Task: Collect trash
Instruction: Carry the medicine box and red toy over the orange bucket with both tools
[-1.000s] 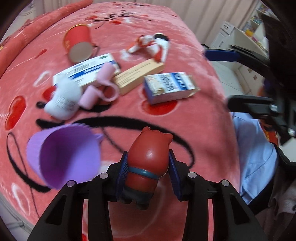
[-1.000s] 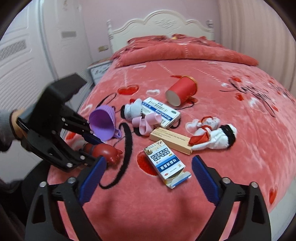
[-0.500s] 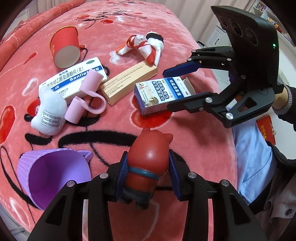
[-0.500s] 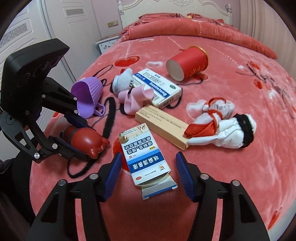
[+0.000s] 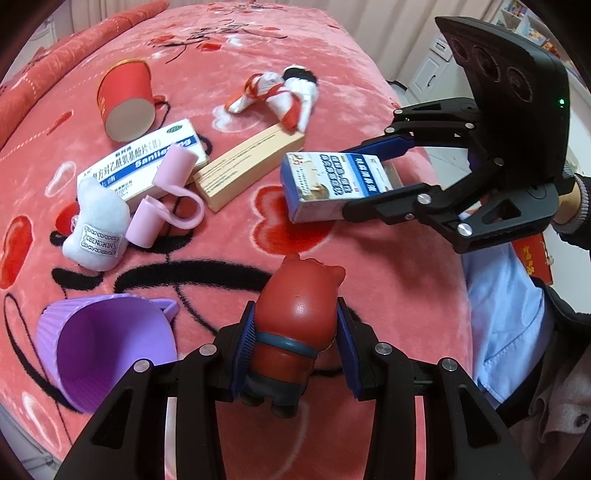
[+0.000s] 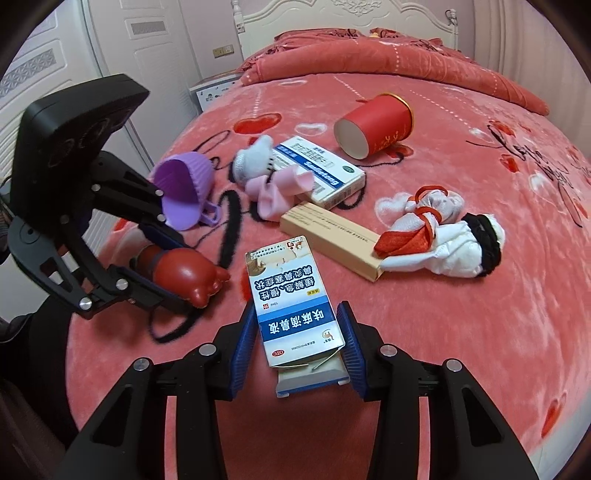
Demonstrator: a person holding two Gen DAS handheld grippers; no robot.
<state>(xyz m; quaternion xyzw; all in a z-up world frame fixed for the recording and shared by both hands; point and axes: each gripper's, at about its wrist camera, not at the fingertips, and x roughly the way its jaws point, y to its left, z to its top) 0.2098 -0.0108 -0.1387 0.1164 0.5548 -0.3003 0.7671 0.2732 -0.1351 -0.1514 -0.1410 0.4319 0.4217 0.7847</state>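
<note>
Right gripper [image 6: 298,345] closing on blue-and-white medicine box [image 6: 291,295] lying on red bedspread [image 6: 443,332], pads at its long sides, long axis pointing away toward tan carton [image 6: 332,240]; left gripper [image 5: 293,349] clamped around brown pig figurine [image 5: 295,325], snout forward

A home bedroom. A wide bed [image 6: 443,332] covered by a plush red blanket printed with hearts fills the view, backed by a carved white headboard [image 6: 354,14]. Panelled white wardrobe doors [image 6: 155,55] stand beside it, with a small bedside cabinet [image 6: 214,90] next to the headboard.
</note>
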